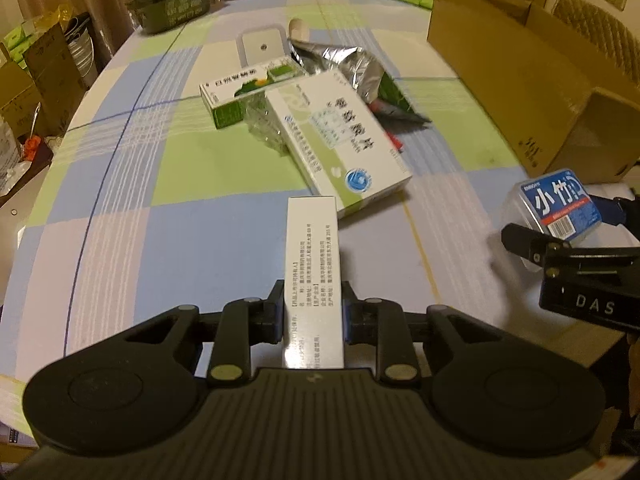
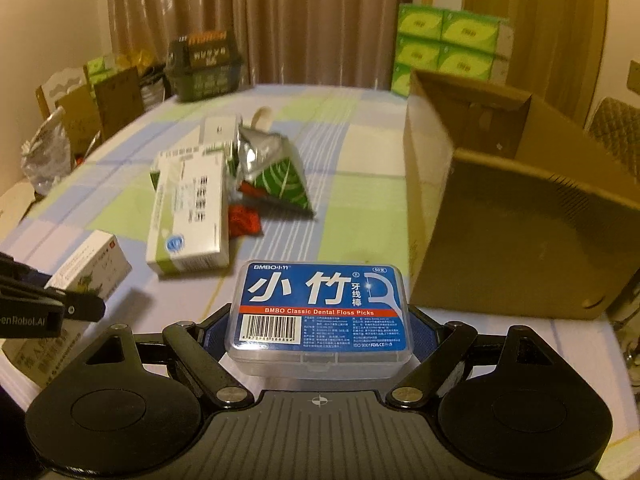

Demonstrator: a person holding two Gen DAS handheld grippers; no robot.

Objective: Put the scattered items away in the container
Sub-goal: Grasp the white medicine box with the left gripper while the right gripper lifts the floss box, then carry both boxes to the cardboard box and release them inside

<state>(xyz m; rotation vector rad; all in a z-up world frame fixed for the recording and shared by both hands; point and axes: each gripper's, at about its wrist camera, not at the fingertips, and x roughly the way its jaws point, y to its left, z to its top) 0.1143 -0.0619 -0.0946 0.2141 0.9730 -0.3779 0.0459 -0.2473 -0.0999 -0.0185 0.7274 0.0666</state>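
The left gripper (image 1: 313, 312) has its jaws drawn narrow onto a slim white carton (image 1: 313, 264), which sticks out forward between them, clear of the table (image 1: 120, 200). The right gripper (image 2: 320, 332) stands wide, its jaws clamped on the two ends of a clear floss pick case (image 2: 320, 312) with a blue label, also held above the checked tablecloth.

The container, an open cardboard box (image 2: 520, 216), stands at the right side of the table, just ahead and to the right of the floss pick case; its near wall and a raised flap face the right gripper.

Still scattered in the middle of the table is a loose heap: a large white-and-green medicine box (image 1: 340, 140) lies nearest, tilted over a crinkled clear wrapper (image 1: 264, 124), with a smaller green-and-white box (image 1: 248, 92) behind it. A silver foil pouch (image 1: 340, 64) with a green printed side lies beside them, touching or overlapping the boxes, and a small red item (image 2: 244, 220) shows at the pouch's edge. A white square lid or dish (image 1: 262, 46) sits farther back.

A dark basket (image 1: 172, 0) stands at the far edge of the table. Stacked green tissue packs (image 2: 448, 48) and curtains stand behind.
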